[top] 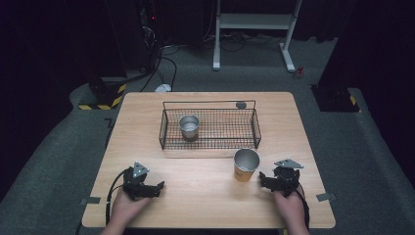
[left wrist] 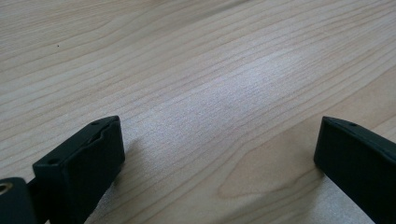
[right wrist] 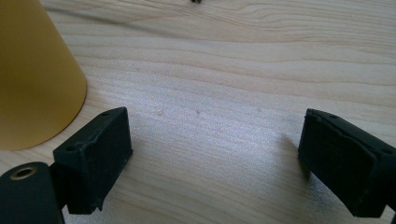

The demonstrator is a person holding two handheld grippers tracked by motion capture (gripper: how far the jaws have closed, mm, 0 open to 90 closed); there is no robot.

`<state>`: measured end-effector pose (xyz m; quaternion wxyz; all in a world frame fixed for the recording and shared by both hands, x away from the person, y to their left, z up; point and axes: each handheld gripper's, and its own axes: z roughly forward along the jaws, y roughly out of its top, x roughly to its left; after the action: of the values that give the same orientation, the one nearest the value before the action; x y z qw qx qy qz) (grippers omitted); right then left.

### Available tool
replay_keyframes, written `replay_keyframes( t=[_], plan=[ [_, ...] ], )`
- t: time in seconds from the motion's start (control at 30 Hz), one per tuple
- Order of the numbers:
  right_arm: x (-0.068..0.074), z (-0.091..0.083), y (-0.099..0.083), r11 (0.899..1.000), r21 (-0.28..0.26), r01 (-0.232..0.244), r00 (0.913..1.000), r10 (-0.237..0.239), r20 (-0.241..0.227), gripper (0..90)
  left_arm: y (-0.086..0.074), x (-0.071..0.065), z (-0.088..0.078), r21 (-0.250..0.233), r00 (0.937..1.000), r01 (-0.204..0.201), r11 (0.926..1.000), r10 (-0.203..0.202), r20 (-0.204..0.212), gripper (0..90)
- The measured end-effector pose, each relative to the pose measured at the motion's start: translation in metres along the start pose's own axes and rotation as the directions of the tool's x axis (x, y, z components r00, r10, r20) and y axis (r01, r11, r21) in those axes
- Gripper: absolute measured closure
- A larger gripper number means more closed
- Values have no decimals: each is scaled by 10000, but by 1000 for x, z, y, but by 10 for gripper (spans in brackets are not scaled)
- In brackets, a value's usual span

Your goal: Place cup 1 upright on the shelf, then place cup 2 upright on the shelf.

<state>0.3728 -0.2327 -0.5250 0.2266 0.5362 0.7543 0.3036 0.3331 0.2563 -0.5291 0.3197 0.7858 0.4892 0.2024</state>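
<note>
Fingers spread wide on both grippers, right gripper beside yellow cup, no readable writing

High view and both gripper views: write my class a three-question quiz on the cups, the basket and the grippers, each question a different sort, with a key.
1. True or false: the yellow cup stands inside the wire basket.
2. Multiple choice: which gripper is nearer the yellow cup? A) the left gripper B) the right gripper
3. Fill in: the cup standing in the basket is the ____ cup.

Key
1. False: it stands on the wooden table, just in front of the basket.
2. B: in the right gripper view the cup sits beside one jaw, untouched.
3. Metal. Both grippers are open and hold nothing.
</note>
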Motion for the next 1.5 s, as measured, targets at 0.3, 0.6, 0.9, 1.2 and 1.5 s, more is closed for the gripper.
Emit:
replay_keyframes(
  t=[0.3, 0.6, 0.9, 1.2, 1.5],
  plan=[
    [0, 0, 0, 10000, 0, 29, 10000, -29, -19, 91, -1, 0, 0, -51, 10000, -22, 10000, 22, -16, 17],
    [-2, -2, -1, 10000, 11, 87, 9998, -86, -161, 114, -1, 0, 0, -98, 10000, 6, 10000, -6, -61, 22],
    [-3, -9, -1, 9987, -413, 286, 9990, -300, -334, 109, -1, -1, 0, -107, 10000, 40, 9999, -40, -43, 23],
    [-1, -25, 1, 9929, -1151, 293, 9974, -366, -617, 106, -1, -1, 0, -137, 10000, 43, 9999, -43, -58, 23],
    [8, -43, -4, 9852, -1588, 651, 9913, -821, -1030, 106, -1, -1, 0, -138, 10000, 38, 9999, -39, -47, 23]
  ],
)
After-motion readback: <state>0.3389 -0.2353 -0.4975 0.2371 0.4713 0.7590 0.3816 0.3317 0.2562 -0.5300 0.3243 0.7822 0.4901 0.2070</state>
